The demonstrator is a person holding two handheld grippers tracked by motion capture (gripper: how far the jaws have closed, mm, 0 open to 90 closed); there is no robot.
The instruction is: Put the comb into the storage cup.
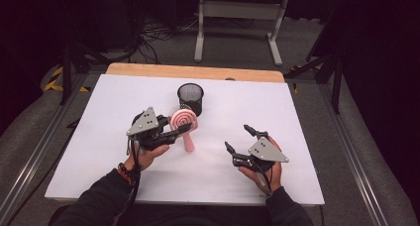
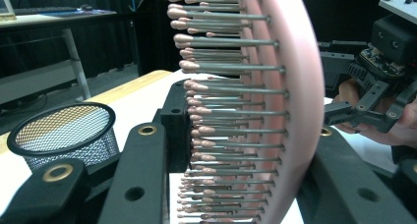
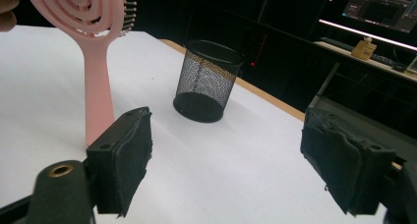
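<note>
High view showed our right gripper (image 1: 239,139) nearest, at the near right of the table (image 1: 297,176), its jaws spread wide with nothing between them. To its left, our left gripper (image 1: 179,129) was clamped on the head of the pink brush (image 1: 184,122), pads pressing on bristles and back; the brush stood upright with its handle end down on the table. Just beyond it, the black mesh cup (image 1: 190,98) stood upright, with nothing visible inside it. We judged the brush lifted and steadied but not yet in the cup; carrying it over and lowering it in was still left.
</note>
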